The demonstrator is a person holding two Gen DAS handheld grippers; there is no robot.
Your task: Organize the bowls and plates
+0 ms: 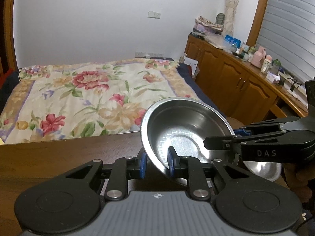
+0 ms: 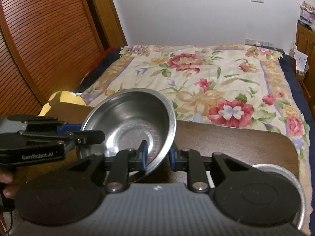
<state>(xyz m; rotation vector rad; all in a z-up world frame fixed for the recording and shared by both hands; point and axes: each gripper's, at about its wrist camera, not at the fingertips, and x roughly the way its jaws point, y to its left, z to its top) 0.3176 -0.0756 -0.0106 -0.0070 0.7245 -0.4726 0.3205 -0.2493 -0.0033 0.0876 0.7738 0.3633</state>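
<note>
Pinching opposite rims of one steel bowl [image 1: 183, 129], I have the left gripper [image 1: 157, 162] and right gripper [image 2: 157, 155] both clamped on it, tilted above the bench [image 1: 59, 157]. It looks light, stiff and slippery, so the thin rim is my hold. Another steel dish [image 2: 275, 169] sits near right.

- We found the bowl [image 1: 183, 129] tilted above the table [image 1: 59, 157], held at opposite sides of its rim.
- The left gripper [image 1: 157, 163] clamped the near rim; the right gripper [image 1: 232, 137] clamped the rim at right.
- A second bowl [image 1: 263, 169] sat lower, at right.
- The bed [image 1: 88, 98] lay behind the table, the cabinet [image 1: 226, 74] right of it.
- A plate [image 2: 295, 186] lay on the table's right end.
</note>
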